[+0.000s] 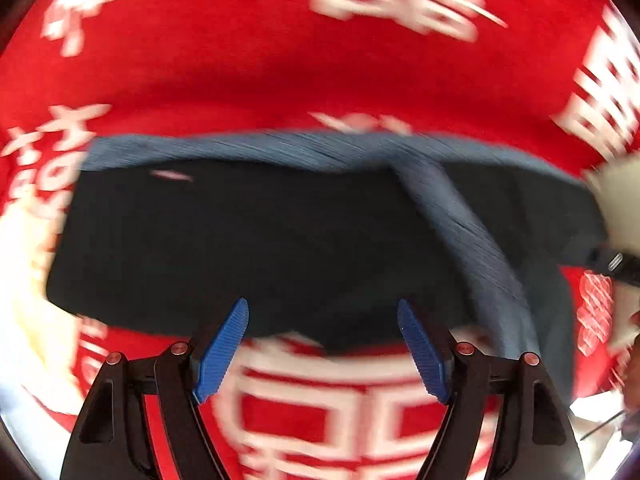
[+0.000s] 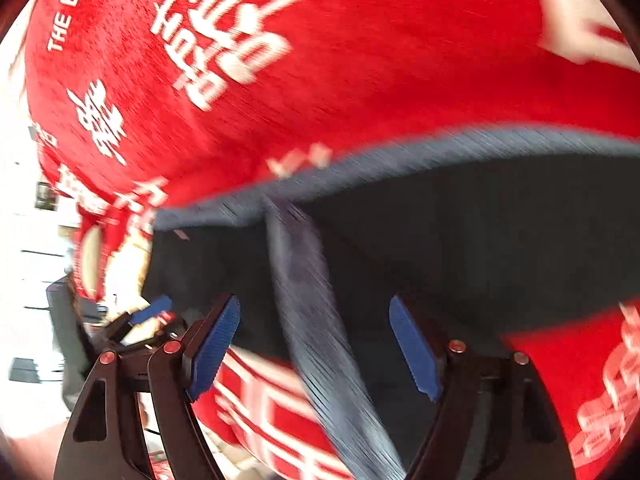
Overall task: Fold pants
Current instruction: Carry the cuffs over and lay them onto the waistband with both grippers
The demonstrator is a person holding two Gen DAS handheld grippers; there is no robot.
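Observation:
Dark navy pants (image 1: 256, 248) lie folded across a red cloth with white lettering (image 1: 280, 64). A lighter blue ribbed waistband (image 1: 248, 146) runs along their far edge and a blue strip crosses them at the right (image 1: 472, 236). My left gripper (image 1: 323, 312) is open and empty, its blue pads (image 1: 224, 352) just above the pants' near edge. My right gripper (image 2: 315, 308) is open and empty over the pants (image 2: 480, 240), with the blue strip (image 2: 312, 312) between its fingers. The left gripper also shows in the right wrist view (image 2: 150, 312). Both views are blurred.
The red cloth (image 2: 360, 60) covers the whole surface around the pants. Its left edge drops off to a bright room (image 2: 36, 264). Part of the right gripper's body shows at the right edge of the left wrist view (image 1: 612, 262).

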